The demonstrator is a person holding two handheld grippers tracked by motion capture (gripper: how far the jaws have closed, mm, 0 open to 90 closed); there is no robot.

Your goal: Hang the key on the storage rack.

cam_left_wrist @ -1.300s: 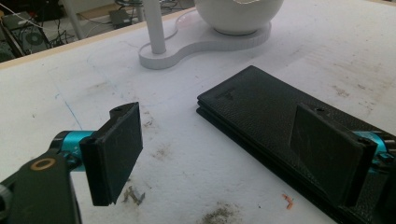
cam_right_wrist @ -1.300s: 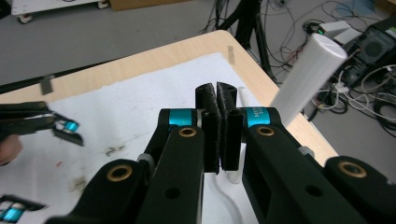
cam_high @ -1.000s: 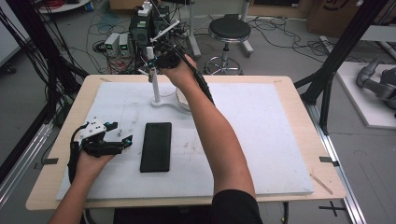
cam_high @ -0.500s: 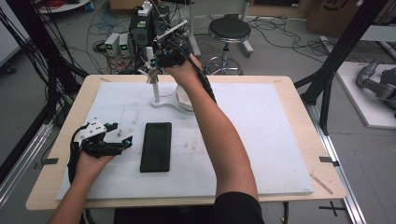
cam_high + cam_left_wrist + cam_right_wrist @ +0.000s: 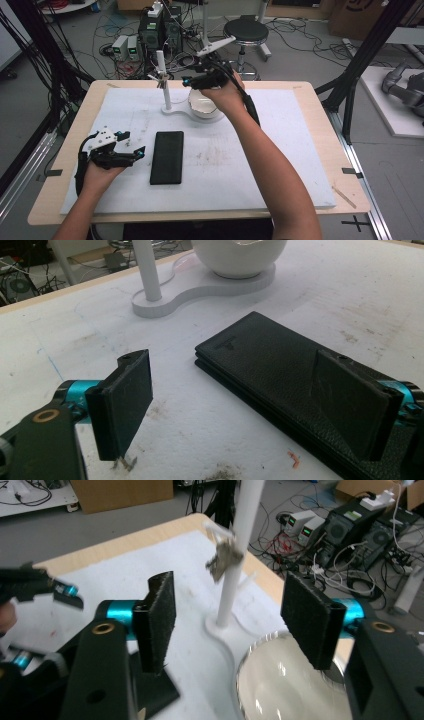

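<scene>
Right gripper [image 5: 187, 81] upper centre above white bowl [image 5: 204, 106], fingers just opened, empty; right gripper view reveals keys [image 5: 223, 560] hanging on stand post [image 5: 235, 565]. Left gripper [image 5: 134, 144] fingers wide, empty, beside black wallet [image 5: 167, 157].

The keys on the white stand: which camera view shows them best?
The right gripper view: the keys hang close and large on the white stand, though slightly blurred. The high view shows them small and far away. The left gripper view shows the stand's lower pole and base, not the keys.

Wood table [image 5: 60, 165] w/ white mat [image 5: 280, 150]; black case [image 5: 166, 157] & white stand [image 5: 172, 109] on mat.
</scene>
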